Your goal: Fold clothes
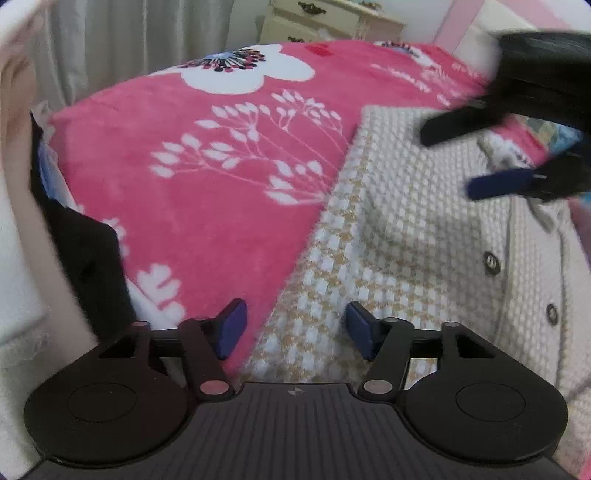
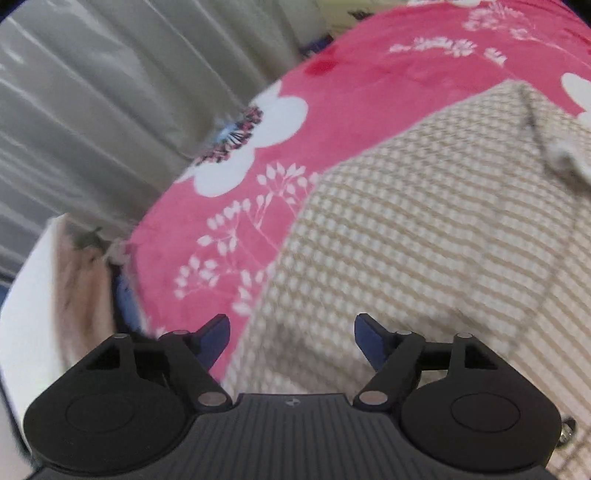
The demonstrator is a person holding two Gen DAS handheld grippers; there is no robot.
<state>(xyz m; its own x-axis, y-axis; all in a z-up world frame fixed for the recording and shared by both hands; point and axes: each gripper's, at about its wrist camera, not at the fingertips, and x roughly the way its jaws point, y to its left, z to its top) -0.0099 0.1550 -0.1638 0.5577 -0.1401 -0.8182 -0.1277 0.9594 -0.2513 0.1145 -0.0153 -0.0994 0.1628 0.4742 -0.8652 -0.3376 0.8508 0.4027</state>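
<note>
I see the cream checked jacket (image 1: 424, 229) lying flat on the pink floral blanket (image 1: 207, 177) on the bed. My left gripper (image 1: 293, 330) hangs over its edge, jaws apart, empty. My right gripper (image 2: 291, 345) is spread wide above it, holding nothing.

Blanket (image 1: 207, 192): pink, white flowers and sprigs. Jacket (image 1: 417, 236): cream-and-tan check, dark buttons (image 1: 491, 263). Curtain (image 2: 92, 122): grey. Dresser (image 1: 325, 22), upper frame: cream.
</note>
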